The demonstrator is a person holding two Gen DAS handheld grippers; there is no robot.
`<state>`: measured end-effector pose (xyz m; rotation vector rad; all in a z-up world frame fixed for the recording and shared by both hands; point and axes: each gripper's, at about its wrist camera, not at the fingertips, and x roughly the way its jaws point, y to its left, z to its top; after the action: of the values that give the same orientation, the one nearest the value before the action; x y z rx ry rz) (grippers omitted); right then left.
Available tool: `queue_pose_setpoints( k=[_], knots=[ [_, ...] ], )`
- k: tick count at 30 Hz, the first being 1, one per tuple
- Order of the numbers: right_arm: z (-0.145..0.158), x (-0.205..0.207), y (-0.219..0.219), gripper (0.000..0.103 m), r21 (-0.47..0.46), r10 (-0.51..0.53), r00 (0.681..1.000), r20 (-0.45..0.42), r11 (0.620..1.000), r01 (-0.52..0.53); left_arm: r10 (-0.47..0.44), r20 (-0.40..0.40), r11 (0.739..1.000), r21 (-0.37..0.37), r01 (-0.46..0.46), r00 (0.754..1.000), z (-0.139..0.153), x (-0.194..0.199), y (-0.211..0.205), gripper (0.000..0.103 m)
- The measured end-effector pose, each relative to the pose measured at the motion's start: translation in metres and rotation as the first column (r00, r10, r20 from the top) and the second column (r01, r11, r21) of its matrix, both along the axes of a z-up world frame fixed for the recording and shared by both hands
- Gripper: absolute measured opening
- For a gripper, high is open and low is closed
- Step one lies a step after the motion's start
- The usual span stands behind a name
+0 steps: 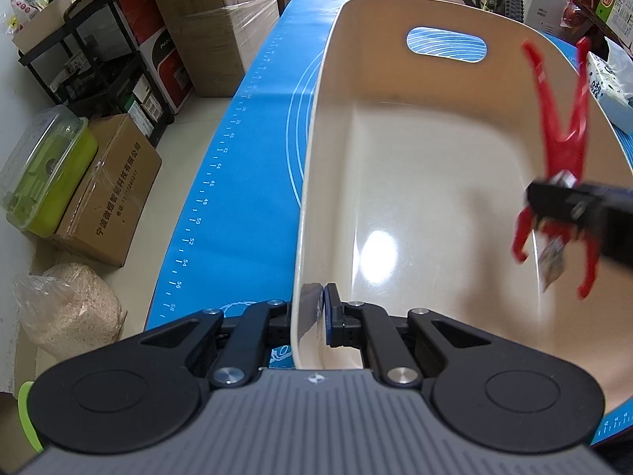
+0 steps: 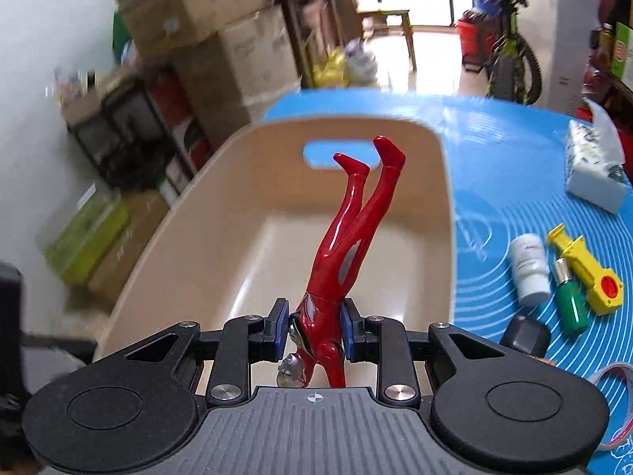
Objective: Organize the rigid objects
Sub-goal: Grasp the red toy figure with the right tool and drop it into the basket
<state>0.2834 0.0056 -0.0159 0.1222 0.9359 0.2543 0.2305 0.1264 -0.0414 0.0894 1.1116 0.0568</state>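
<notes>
— What have your two tools got right now?

— My left tool (image 1: 321, 308) is clenched on the near rim of the cream bin (image 1: 395, 166). One pad sits outside the wall and the other inside, so the wall is pinched between them. The bin stands on the blue mat (image 1: 245, 166) that covers the surface, and its inside is bare and glossy, with an oval handle hole in the far wall.

— And the right one?

— My right tool (image 2: 315, 326) is grasping the red figure (image 2: 348, 245) by its torso. The blue pads press on both sides of its body. The figure is upside down: silver head toward the camera, both legs pointing up and away, slightly tilted. From the right wrist view it sits in front of the bin's open mouth. In the left wrist view the same figure shows, blurred, at the bin's right side, above the rim or just inside it; I can't tell which.

— What's left on the surface?

— To the right of the bin, on the mat, I see a white bottle (image 2: 529, 269) lying beside a green bottle (image 2: 569, 303), and a yellow toy with a red end (image 2: 585, 267) just beside those. A dark rounded object (image 2: 524, 334) lies nearer to me, and a patterned white box (image 2: 593, 166) sits farther back. They are all well apart from the bin.
</notes>
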Motion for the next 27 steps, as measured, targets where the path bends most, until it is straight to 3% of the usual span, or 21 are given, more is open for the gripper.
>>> queue_pose_setpoints(
  k=[5, 11, 15, 21, 27],
  knots=[
    [-0.014, 0.005, 0.014, 0.036, -0.056, 0.049, 0.995, -0.083, 0.997, -0.054, -0.003, 0.001, 1.000, 0.005, 0.003, 1.000, 0.000, 0.000, -0.001, 0.010],
    [-0.014, 0.005, 0.019, 0.038, -0.048, 0.067, 0.990, -0.120, 0.996, -0.073, -0.005, -0.002, 1.000, 0.006, 0.005, 1.000, 0.001, 0.000, -0.001, 0.010],
    [0.000, -0.003, 0.010, 0.053, -0.027, 0.065, 0.995, -0.072, 0.997, -0.067, -0.006, -0.004, 1.000, 0.004, 0.006, 1.000, 0.001, 0.000, -0.001, 0.010],
    [0.033, -0.014, -0.013, 0.058, 0.005, 0.043, 0.999, 0.019, 0.999, -0.043, -0.007, -0.007, 1.000, 0.003, 0.007, 1.000, 0.001, 0.000, 0.000, 0.011],
    [0.059, -0.027, -0.058, 0.062, 0.005, -0.042, 0.993, 0.113, 0.999, 0.042, -0.006, -0.007, 1.000, 0.003, 0.006, 1.000, 0.001, 0.000, -0.001, 0.011]
  ],
)
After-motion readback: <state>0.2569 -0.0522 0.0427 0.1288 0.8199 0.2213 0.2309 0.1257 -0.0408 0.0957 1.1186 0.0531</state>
